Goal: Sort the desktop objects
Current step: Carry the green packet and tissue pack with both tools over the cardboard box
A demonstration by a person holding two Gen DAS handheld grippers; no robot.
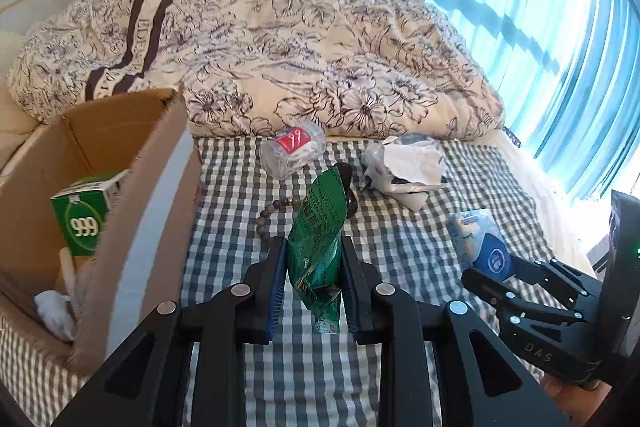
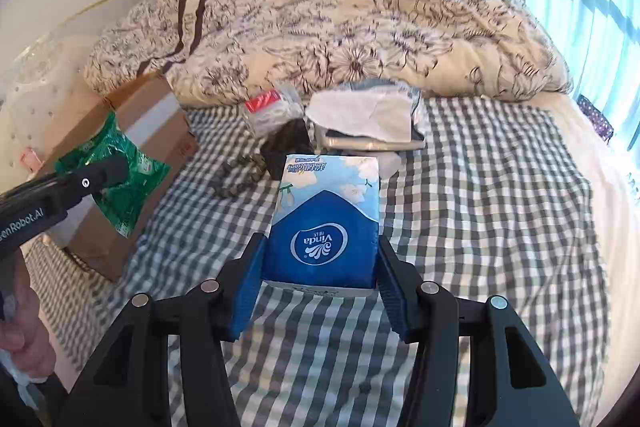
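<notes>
A checked bed sheet [image 1: 400, 227] carries a cardboard box [image 1: 152, 211], floral duvet [image 1: 320, 67], beads [image 1: 268, 223] and crumpled packets [image 1: 408, 163].

Both wrist views look forward, close over the checked bed [image 1: 400, 227] toward the floral quilt [image 1: 280, 47]; the left sits nearer the cardboard box [image 1: 160, 187]; both share the quilt

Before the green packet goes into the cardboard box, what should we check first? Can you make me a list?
1. Left tongs pinch the green packet firmly: ok.
2. Packet lifted off the checked cloth: ok, seen from the right wrist.
3. Cardboard box open on top: ok.
4. Room inside beside the green 999 box: ok.
5. Packet already above the opening: not ok, it sits right of the box wall.
6. Right tongs holding the blue tissue pack stay clear of the path: ok.
</notes>
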